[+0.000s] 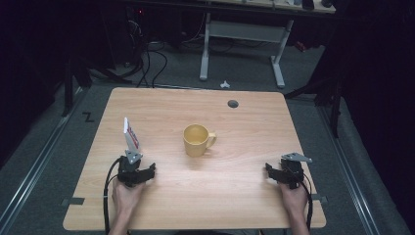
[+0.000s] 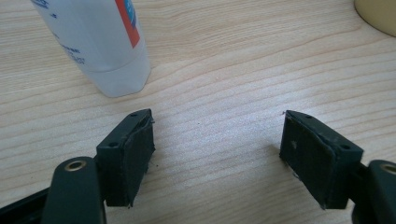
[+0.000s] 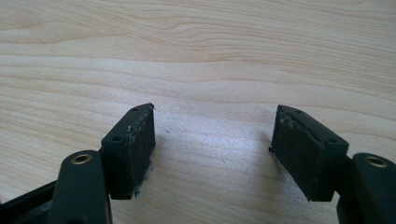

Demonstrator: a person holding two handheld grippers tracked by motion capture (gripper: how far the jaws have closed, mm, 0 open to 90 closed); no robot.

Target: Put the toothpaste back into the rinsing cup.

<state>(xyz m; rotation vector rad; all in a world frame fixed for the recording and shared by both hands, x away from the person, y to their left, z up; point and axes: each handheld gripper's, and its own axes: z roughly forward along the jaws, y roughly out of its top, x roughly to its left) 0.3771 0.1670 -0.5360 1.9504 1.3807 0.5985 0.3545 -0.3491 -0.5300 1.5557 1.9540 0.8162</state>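
A yellow mug [image 1: 198, 139] stands at the middle of the wooden table [image 1: 244, 122], handle to the right. A white tube [image 1: 130, 134] with a red and blue label stands upright at the left. My left gripper [image 1: 136, 165] rests on the table just behind the tube, open with nothing between its jaws. In the left gripper view the tube [image 2: 100, 44] rises just ahead and left of my left gripper [image 2: 218, 120], and the mug's edge [image 2: 379, 15] shows at top right. Near the front right, my right gripper [image 1: 283, 169] sits open. The right gripper [image 3: 212, 112] has bare wood between its jaws.
A grey cable grommet [image 1: 233, 104] is set in the table near its far edge. Beyond the table stand a white desk frame [image 1: 242, 44] and loose cables [image 1: 149, 66] on the grey floor. A person's hands [image 1: 126, 196] hold both grippers near the front edge.
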